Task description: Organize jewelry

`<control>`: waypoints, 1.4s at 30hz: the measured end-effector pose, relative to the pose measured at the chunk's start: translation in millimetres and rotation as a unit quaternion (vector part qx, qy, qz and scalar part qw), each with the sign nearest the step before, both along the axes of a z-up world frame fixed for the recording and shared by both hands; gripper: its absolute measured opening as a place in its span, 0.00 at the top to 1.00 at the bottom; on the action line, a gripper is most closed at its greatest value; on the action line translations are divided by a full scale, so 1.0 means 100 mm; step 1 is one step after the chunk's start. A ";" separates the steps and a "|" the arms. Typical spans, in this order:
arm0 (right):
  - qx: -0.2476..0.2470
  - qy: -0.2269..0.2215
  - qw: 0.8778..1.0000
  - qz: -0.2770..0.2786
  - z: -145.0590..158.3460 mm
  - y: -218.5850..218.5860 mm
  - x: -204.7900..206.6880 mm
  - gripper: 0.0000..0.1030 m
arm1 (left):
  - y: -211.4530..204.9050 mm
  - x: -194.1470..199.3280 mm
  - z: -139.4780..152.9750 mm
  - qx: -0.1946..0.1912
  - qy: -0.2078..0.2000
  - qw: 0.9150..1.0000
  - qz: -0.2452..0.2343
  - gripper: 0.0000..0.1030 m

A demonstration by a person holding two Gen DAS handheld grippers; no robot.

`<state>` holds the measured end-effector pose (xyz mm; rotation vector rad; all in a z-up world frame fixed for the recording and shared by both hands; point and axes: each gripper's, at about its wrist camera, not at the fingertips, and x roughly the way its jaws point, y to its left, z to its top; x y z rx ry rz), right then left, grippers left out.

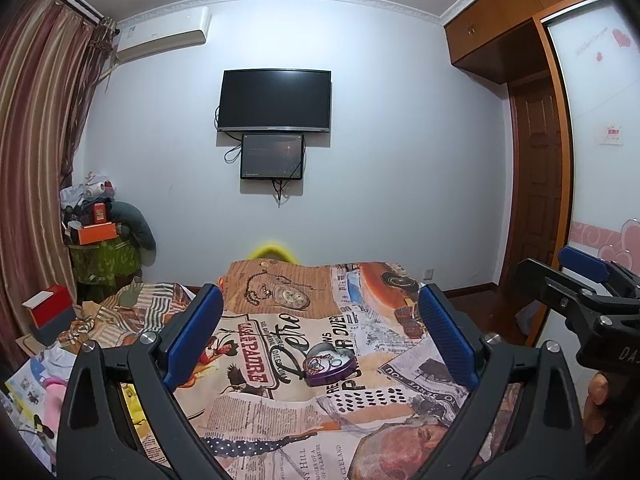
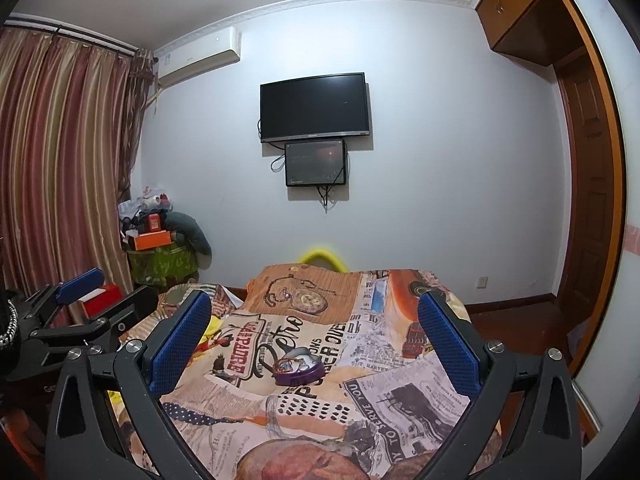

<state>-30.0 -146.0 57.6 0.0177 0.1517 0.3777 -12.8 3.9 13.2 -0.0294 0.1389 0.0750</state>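
Jewelry (image 1: 326, 361) sits tangled in the open purple heart-shaped tin (image 1: 330, 367) on the printed bedspread (image 1: 280, 412), and you cannot sort out single pieces: a few rings and loops of chain show, the rest blurs together. In your left wrist view the tin lies between the blue pads, just past centre toward 5 o'clock; in the right wrist view it sits just below centre at 6 o'clock. Your left gripper (image 1: 322, 332) has its jaws spread wide with nothing between them, well short of the tin. Your right gripper (image 2: 314, 340) is spread wide too, likewise holding nothing. From the left camera your right gripper pokes in at 3 o'clock, cut off by the frame edge, with only fingertips of your hand (image 1: 596, 404) showing beneath it. The far end of the bedspread hides most of a yellow curved object (image 1: 272, 251) at 12 o'clock. The television (image 1: 275, 101) hangs on the wall above, its screen dark.
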 end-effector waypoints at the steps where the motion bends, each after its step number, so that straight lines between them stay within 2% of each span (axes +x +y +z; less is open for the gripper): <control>1: 0.000 0.001 1.000 0.000 0.00 0.00 0.00 0.01 | 0.00 0.01 0.00 0.000 0.001 1.000 0.000 0.04; 42: -0.005 0.012 1.000 0.001 0.01 0.01 -0.01 0.00 | 0.03 0.06 -0.05 -0.010 0.018 1.000 -0.021 0.04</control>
